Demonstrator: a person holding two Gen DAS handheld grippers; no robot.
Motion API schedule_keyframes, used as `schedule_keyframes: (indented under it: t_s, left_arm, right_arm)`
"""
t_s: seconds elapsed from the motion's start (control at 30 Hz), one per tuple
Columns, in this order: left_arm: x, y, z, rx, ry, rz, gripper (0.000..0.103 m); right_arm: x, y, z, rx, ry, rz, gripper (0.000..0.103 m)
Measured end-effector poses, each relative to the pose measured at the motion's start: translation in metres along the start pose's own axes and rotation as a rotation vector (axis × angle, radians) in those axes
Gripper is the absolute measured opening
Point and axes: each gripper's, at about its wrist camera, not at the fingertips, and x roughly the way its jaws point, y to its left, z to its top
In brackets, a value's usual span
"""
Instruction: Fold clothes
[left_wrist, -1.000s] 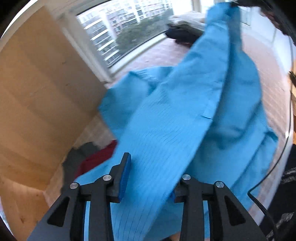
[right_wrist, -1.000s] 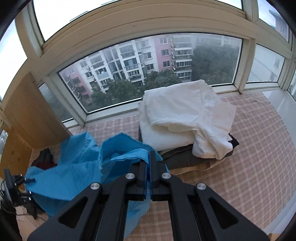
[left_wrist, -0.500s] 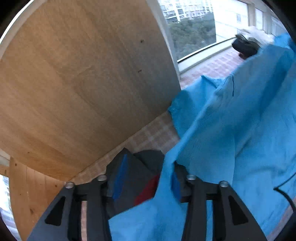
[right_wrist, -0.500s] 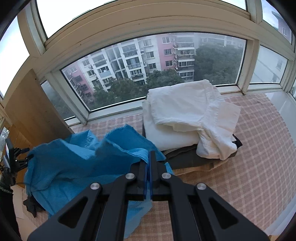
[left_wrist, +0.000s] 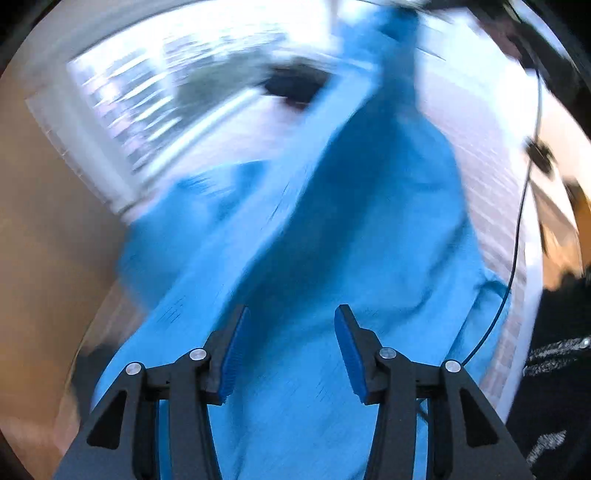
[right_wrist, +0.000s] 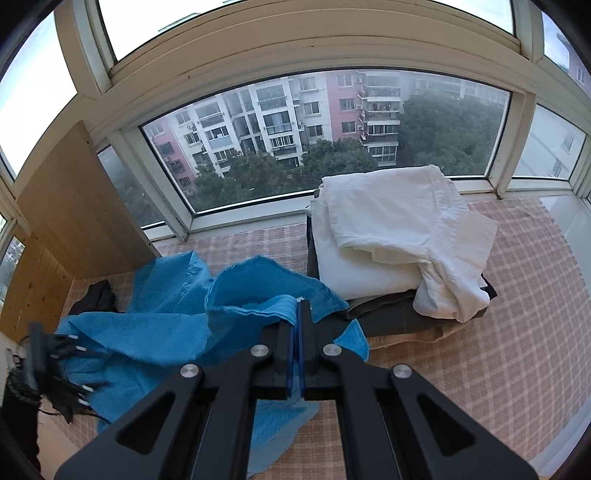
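Note:
A blue garment (right_wrist: 166, 332) lies crumpled on the checked mat (right_wrist: 498, 369). My right gripper (right_wrist: 298, 314) is shut on an edge of it and holds that edge lifted. In the blurred left wrist view the blue garment (left_wrist: 332, 240) fills the middle and rises to the top, where the right gripper holds it. My left gripper (left_wrist: 291, 332) is open, just above the cloth, with nothing between its blue pads (left_wrist: 232, 354). The left gripper also shows in the right wrist view (right_wrist: 55, 362) at the garment's left end.
A stack of folded white cloth (right_wrist: 399, 236) on dark garments (right_wrist: 406, 310) sits by the window. A wooden panel (right_wrist: 74, 206) stands at the left. A dark garment (right_wrist: 96, 295) lies in the left corner. A black cable (left_wrist: 517, 229) hangs at right.
My left gripper has swung back from the wooden panel to face the blue garment. The right gripper has stayed shut on the cloth and shifted slightly left.

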Motion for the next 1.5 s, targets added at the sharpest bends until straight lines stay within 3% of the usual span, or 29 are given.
schedule_keyframes:
  t_s: [0.1, 0.2, 0.3, 0.37, 0.47, 0.63, 0.73, 0.87, 0.93, 1.07, 1.27, 1.47, 1.5]
  left_arm:
    - [0.054, -0.014, 0.027, 0.097, 0.072, -0.066, 0.045]
    - [0.081, -0.02, 0.041, 0.105, 0.124, -0.141, 0.042]
    - [0.078, -0.033, 0.046, 0.168, 0.051, -0.115, 0.046]
    - [0.085, -0.027, 0.05, 0.151, 0.048, -0.074, 0.046]
    - [0.09, -0.017, 0.059, 0.024, 0.111, -0.176, 0.043]
    - [0.053, -0.07, 0.078, 0.182, -0.041, -0.245, 0.048]
    - [0.085, -0.056, 0.094, 0.158, -0.015, -0.206, 0.048]
    - [0.12, -0.012, 0.104, 0.058, 0.024, -0.06, 0.048]
    - [0.122, 0.011, 0.101, 0.053, 0.04, 0.03, 0.048]
    - [0.116, 0.048, 0.089, 0.07, 0.09, 0.085, 0.049]
    - [0.114, 0.08, 0.077, 0.033, 0.146, -0.052, 0.053]
    - [0.104, 0.057, 0.093, 0.103, 0.051, -0.173, 0.054]
    - [0.11, 0.055, 0.096, 0.124, 0.064, -0.155, 0.054]
  right_arm:
    - [-0.002, -0.001, 0.004, -0.006, -0.009, -0.014, 0.001]
    - [-0.001, -0.007, 0.014, -0.004, -0.027, -0.038, 0.001]
    - [0.002, -0.011, 0.023, -0.007, -0.037, -0.05, 0.001]
    - [0.004, -0.012, 0.026, -0.01, -0.035, -0.048, 0.001]
    - [0.009, -0.012, 0.028, -0.032, -0.027, -0.062, 0.001]
    - [0.014, -0.013, 0.026, -0.039, -0.017, -0.048, 0.001]
    - [0.011, -0.013, 0.026, -0.04, -0.022, -0.032, 0.001]
    - [0.003, -0.013, 0.026, -0.048, -0.031, -0.025, 0.001]
    - [0.001, -0.013, 0.026, -0.049, -0.034, -0.027, 0.001]
    - [0.001, -0.012, 0.026, -0.058, -0.033, -0.024, 0.001]
    - [0.004, -0.008, 0.028, -0.068, -0.027, -0.036, 0.001]
    - [0.008, -0.008, 0.029, -0.063, -0.018, -0.038, 0.001]
    - [0.008, -0.007, 0.029, -0.065, -0.017, -0.037, 0.001]
